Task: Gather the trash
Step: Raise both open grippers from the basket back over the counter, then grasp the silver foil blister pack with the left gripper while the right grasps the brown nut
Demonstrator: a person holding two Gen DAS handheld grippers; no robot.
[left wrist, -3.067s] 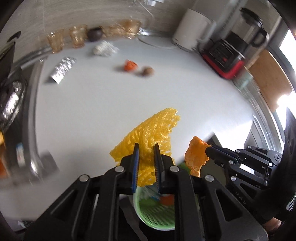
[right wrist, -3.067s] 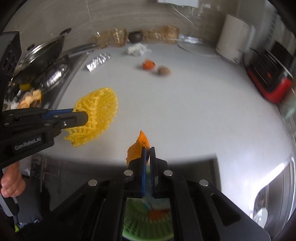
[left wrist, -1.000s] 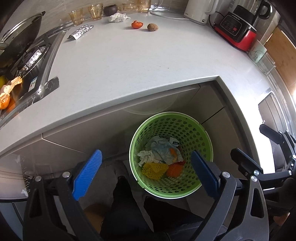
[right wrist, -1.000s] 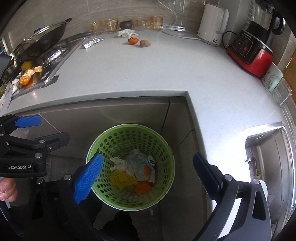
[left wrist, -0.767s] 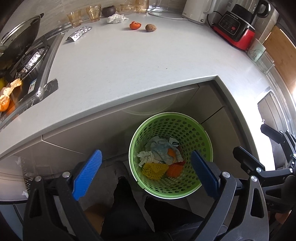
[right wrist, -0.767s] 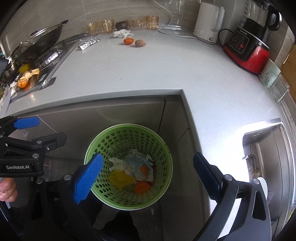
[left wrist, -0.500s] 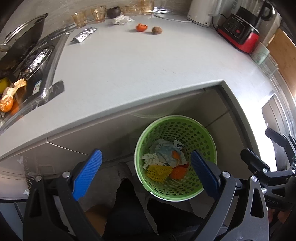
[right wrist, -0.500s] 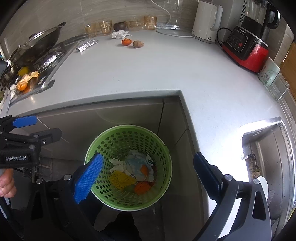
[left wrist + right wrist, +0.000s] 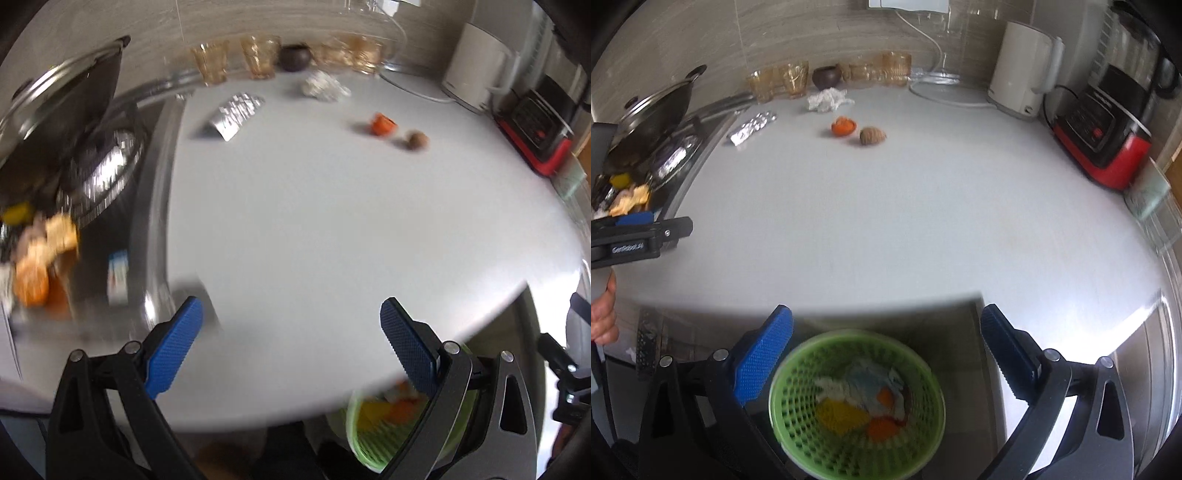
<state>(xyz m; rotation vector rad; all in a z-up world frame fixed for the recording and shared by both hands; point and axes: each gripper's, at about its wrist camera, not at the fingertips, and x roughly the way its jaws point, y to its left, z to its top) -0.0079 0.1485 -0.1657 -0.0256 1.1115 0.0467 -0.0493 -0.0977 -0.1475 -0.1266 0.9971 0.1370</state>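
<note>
A green perforated bin (image 9: pixel 798 435) stands on the floor below the counter edge, holding a yellow net (image 9: pixel 842 415), orange peel (image 9: pixel 884 428) and crumpled paper. My right gripper (image 9: pixel 884 350) is open and empty above it. My left gripper (image 9: pixel 290 343) is open and empty over the white counter's (image 9: pixel 332 221) front edge; the bin (image 9: pixel 364 443) shows at its lower right. On the far counter lie an orange peel cup (image 9: pixel 843 126), a brown pit (image 9: pixel 872 136), a crumpled tissue (image 9: pixel 827 99) and a foil blister pack (image 9: pixel 751 127).
A stove with a lidded pan (image 9: pixel 653 110) and peel scraps (image 9: pixel 40 258) is at left. Amber glasses (image 9: pixel 792 83), a white kettle (image 9: pixel 1023 70) and a red blender (image 9: pixel 1108 147) line the back and right. A sink edge (image 9: pixel 1167 332) is at right.
Both grippers have tilted up from the bin toward the counter, the left one much more and fast, so its view is blurred. Earlier they dropped the yellow net and peel into the bin.
</note>
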